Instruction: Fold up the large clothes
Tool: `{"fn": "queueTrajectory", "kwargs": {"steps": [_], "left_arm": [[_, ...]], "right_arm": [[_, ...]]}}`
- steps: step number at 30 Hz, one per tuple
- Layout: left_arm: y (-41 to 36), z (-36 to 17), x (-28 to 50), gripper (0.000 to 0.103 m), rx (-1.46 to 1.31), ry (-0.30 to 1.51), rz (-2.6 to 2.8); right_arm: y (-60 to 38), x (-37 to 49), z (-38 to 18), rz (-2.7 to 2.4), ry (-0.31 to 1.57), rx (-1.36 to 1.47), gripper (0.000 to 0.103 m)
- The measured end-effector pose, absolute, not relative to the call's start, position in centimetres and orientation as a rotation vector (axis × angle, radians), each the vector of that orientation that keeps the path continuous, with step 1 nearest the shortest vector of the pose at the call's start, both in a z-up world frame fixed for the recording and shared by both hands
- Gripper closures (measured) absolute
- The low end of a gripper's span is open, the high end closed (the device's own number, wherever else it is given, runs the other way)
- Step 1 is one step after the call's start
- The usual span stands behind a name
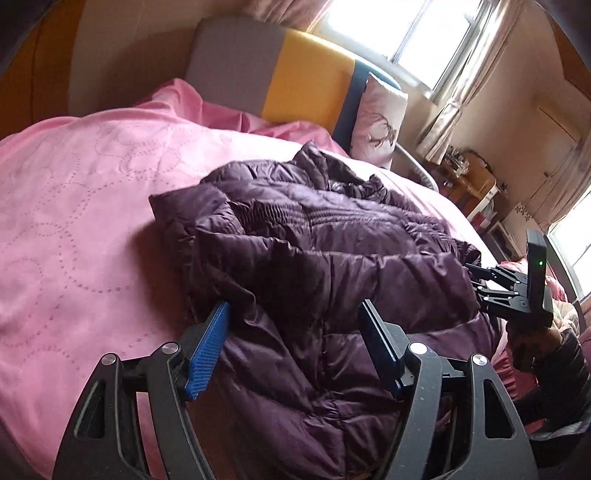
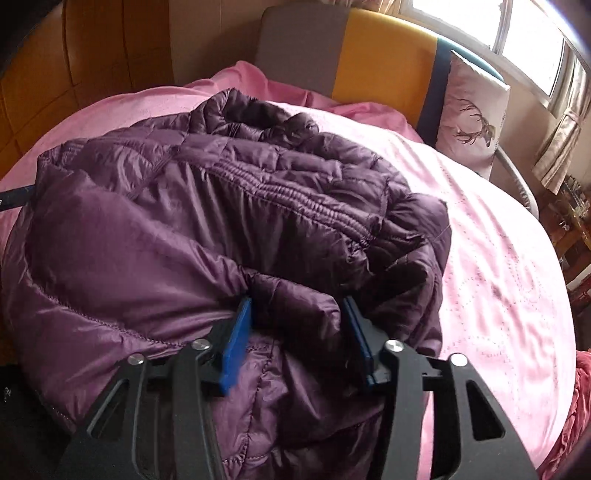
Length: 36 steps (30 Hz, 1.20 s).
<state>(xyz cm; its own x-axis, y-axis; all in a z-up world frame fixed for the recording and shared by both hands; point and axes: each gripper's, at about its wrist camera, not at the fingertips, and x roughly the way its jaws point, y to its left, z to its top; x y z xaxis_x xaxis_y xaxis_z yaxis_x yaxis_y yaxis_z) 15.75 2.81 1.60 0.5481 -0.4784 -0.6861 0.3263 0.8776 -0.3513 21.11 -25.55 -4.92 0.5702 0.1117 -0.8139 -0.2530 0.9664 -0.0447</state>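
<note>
A dark purple quilted puffer jacket (image 1: 314,258) lies bunched on a pink bedspread (image 1: 74,206); it also fills the right wrist view (image 2: 184,221). My left gripper (image 1: 295,310) is open, its blue-padded jaws straddling a puffy fold at the jacket's near edge. My right gripper (image 2: 299,306) has its jaws partly closed around a thick fold of the jacket, pressing into it on both sides. The right gripper also shows in the left wrist view (image 1: 476,275) at the jacket's right edge.
The pink bedspread (image 2: 498,258) covers a bed with a grey, yellow and navy headboard (image 1: 295,81). A deer-print pillow (image 2: 472,110) leans by the headboard. A window with curtains (image 1: 424,33) and a cluttered wooden shelf (image 1: 476,184) stand at the right.
</note>
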Motion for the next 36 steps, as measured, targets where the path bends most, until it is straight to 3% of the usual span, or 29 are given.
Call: {"fn": "queueTrajectory", "kwargs": {"steps": [4, 10, 11, 12, 15, 26, 36], "left_arm": [[2.7, 0.6, 16.4, 0.034, -0.186, 0.886, -0.496], [2.0, -0.2, 17.2, 0.034, -0.131, 0.916, -0.481], [1.9, -0.5, 17.4, 0.045, -0.128, 0.923, -0.478], [1.7, -0.8, 17.7, 0.070, -0.129, 0.929, -0.469], [1.2, -0.4, 16.9, 0.095, -0.104, 0.885, -0.439], [2.8, 7.0, 14.3, 0.099, -0.173, 0.622, -0.477], [0.9, 2.9, 23.9, 0.099, -0.143, 0.750, -0.365]], "right_arm": [[-25.5, 20.3, -5.4, 0.201, 0.932, -0.151, 0.081], [-25.1, 19.4, -6.0, 0.176, 0.899, -0.139, 0.083], [-25.1, 19.4, -6.2, 0.172, 0.897, -0.131, 0.083], [-25.1, 19.4, -5.9, 0.165, 0.896, -0.125, 0.083], [-24.9, 18.4, -4.3, 0.137, 0.864, -0.147, 0.091], [-27.4, 16.8, 3.2, 0.084, 0.656, -0.042, 0.094], [-27.7, 26.0, -2.4, 0.005, 0.803, 0.037, 0.094]]}}
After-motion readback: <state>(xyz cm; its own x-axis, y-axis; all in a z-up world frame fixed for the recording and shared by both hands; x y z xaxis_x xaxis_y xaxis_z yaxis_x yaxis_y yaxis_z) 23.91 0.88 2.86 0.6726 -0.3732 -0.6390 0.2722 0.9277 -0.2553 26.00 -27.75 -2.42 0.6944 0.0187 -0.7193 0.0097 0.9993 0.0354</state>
